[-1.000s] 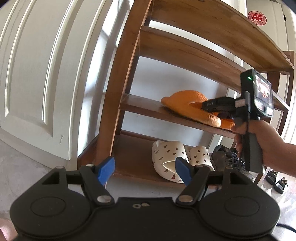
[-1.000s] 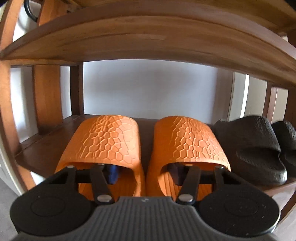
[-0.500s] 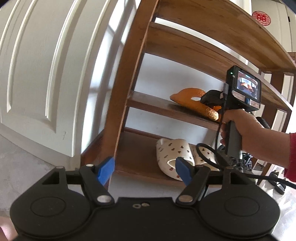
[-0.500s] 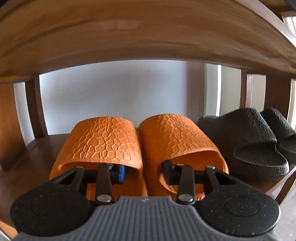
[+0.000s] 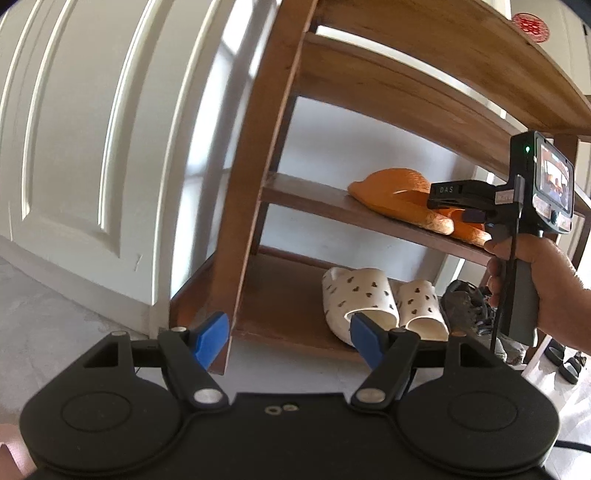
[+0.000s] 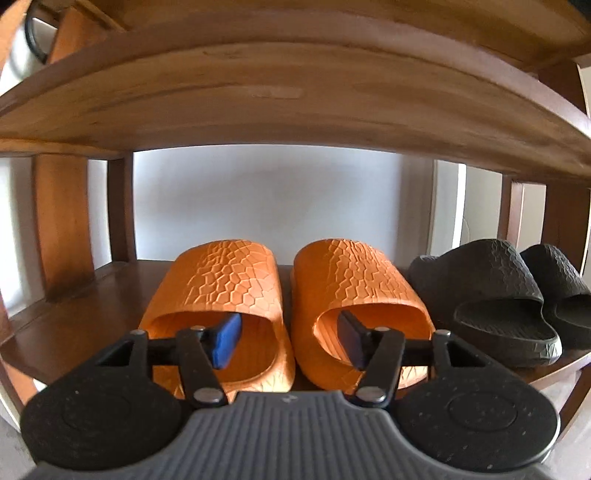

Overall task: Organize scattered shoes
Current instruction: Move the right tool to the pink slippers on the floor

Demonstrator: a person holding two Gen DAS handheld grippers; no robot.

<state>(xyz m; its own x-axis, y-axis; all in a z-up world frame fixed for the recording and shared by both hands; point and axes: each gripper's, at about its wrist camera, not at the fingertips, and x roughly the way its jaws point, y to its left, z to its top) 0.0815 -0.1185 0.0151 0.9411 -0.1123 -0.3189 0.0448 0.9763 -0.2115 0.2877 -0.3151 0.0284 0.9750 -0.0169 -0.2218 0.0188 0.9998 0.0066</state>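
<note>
Right gripper (image 6: 288,341) caught with jaws opening, one finger (image 6: 225,341) in front of each orange slipper's mouth, pads pressing on nothing. Compared with a second ago: closer together then, with the slippers' inner edges between them; now let go. Orange slippers (image 6: 291,295) left side by side on the middle shelf (image 6: 74,325), toes to the wall, just beside the black slippers (image 6: 495,295). Probably one pair placed and finished. Left gripper (image 5: 288,336) spread wide, holding nothing, aimed at the white slippers (image 5: 380,302) on the bottom shelf. Readable: "DAS" on the right gripper's side, seen from the left. Red emblem (image 5: 530,21) at upper right, not legible.
</note>
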